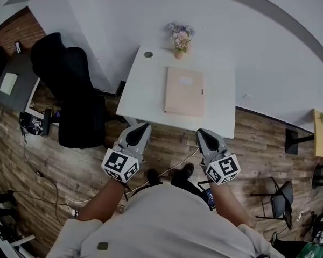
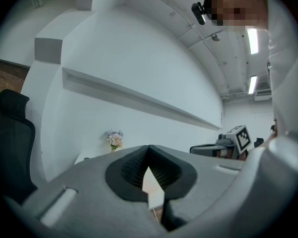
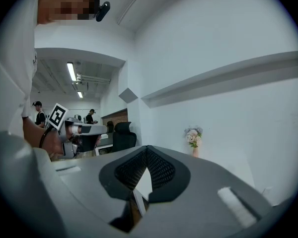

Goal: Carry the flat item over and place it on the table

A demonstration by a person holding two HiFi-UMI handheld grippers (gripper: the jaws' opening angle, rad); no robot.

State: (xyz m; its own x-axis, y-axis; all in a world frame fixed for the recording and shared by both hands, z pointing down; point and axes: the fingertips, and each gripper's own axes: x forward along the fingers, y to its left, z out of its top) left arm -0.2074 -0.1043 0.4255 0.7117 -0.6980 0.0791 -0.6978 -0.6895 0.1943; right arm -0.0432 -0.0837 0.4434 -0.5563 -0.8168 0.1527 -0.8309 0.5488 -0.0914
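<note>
Pink flat folder lying in the middle of the white table near the flower vase, probably light, thin and stiff, best pinched at an edge; left gripper and right gripper both closed, empty, short of the table's near edge.

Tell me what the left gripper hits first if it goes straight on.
Most likely the near edge of the white table, just ahead of the shut, empty jaws of the left gripper. Height is hard to judge; if it clears the edge, the pink flat item comes next.
</note>
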